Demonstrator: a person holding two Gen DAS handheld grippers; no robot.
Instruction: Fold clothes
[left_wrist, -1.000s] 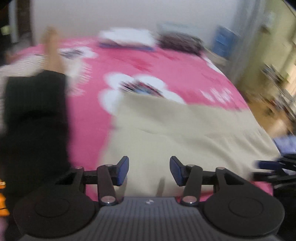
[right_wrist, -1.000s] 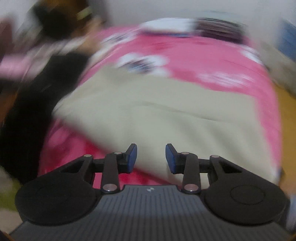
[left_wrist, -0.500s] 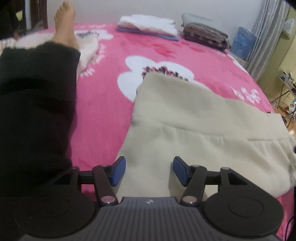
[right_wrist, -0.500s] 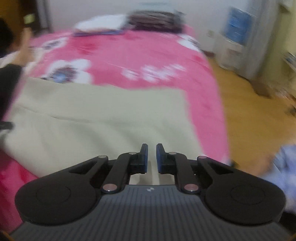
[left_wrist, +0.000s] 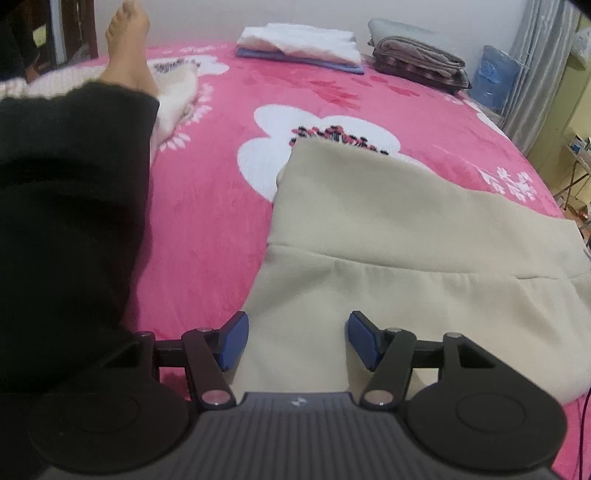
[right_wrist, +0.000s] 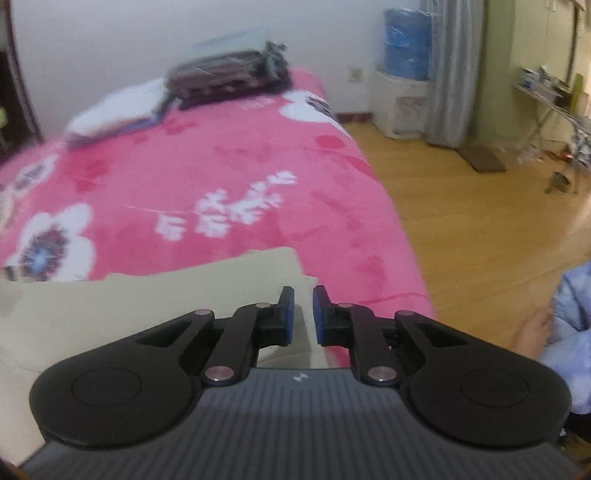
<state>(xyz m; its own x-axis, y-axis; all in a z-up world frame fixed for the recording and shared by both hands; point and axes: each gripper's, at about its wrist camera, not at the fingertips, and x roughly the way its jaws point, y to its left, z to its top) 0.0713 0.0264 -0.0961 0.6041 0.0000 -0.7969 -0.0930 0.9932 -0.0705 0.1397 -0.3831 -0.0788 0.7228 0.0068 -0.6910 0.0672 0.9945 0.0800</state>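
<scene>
A beige garment (left_wrist: 406, 240) lies spread flat on the pink flowered bedspread (left_wrist: 221, 184). My left gripper (left_wrist: 297, 332) is open and hovers low over the garment's near left corner, the cloth showing between its blue pads (left_wrist: 234, 341) without touching them. In the right wrist view the garment (right_wrist: 147, 314) ends in a corner near the bed's right side. My right gripper (right_wrist: 303, 295) is shut to a narrow slit just above that corner. I see no cloth pinched between its pads.
A person's leg in a black trouser (left_wrist: 66, 221) with a bare foot (left_wrist: 127, 48) lies on the bed to the left. Folded stacks (left_wrist: 299, 42) (left_wrist: 417, 62) sit at the far end. Wooden floor (right_wrist: 480, 221) and pale blue cloth (right_wrist: 569, 314) lie to the right.
The left gripper sank closer to the garment and its jaws widened a little. The right gripper closed its jaws and swung right to the garment's corner by the bed edge.
</scene>
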